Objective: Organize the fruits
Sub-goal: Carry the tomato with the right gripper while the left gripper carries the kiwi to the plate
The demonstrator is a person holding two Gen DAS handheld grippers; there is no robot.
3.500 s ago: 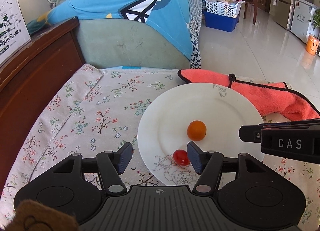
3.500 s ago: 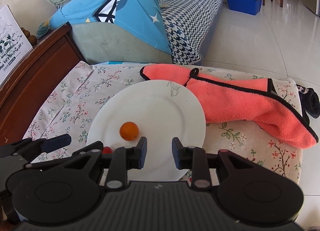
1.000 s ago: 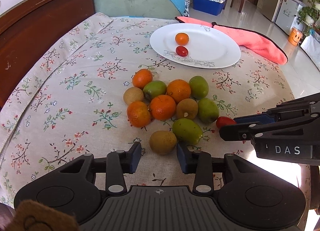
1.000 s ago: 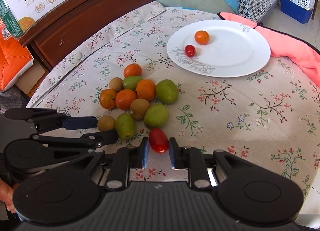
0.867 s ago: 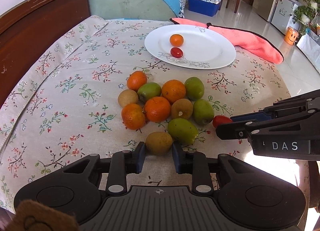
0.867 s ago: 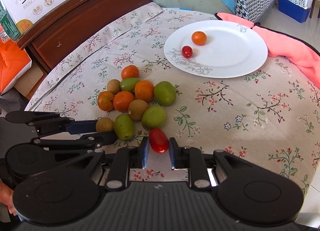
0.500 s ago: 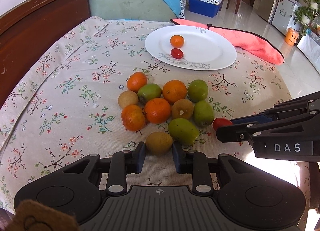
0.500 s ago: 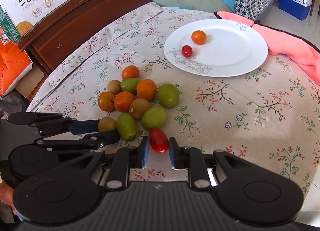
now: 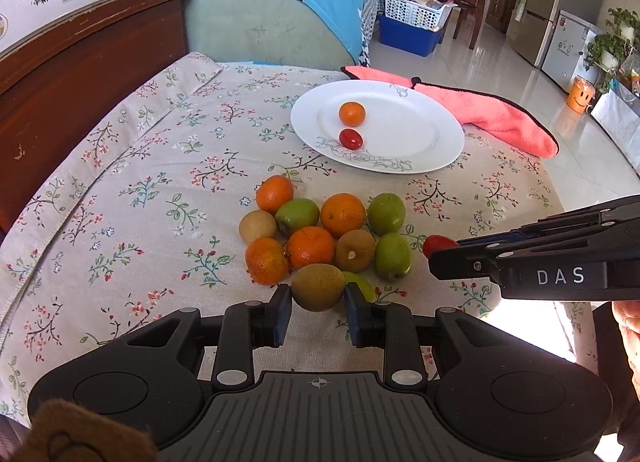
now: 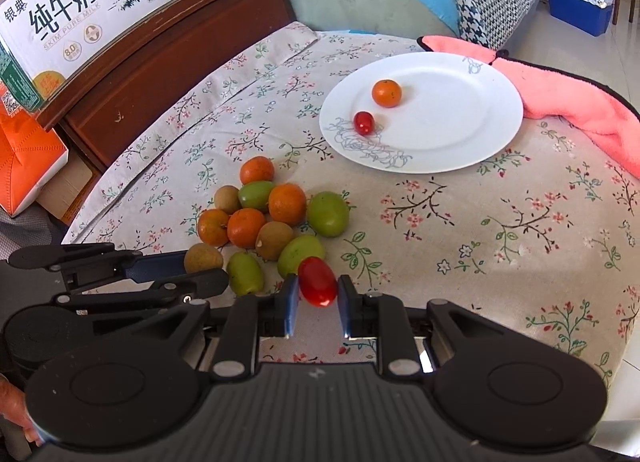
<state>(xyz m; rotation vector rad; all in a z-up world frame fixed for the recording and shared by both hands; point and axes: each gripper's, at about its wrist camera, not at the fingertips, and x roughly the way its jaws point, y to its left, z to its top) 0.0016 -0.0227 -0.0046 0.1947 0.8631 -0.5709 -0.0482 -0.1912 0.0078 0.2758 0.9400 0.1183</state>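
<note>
Left tongs (image 9: pixel 318 304) clamp a brown fruit (image 9: pixel 318 287); right tongs (image 10: pixel 318 302) pinch a tomato (image 10: pixel 317 281), low in frame. Squeezed harder, it may burst or slip into the pile (image 10: pixel 272 218).

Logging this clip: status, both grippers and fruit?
Left gripper shut on brown kiwi. Right gripper shut on cherry tomato. Plate path unobstructed.

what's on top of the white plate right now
The white plate holds one small orange and one cherry tomato, lying apart. Its far rim overlaps the pink towel, so what lies beneath is hidden.
</note>
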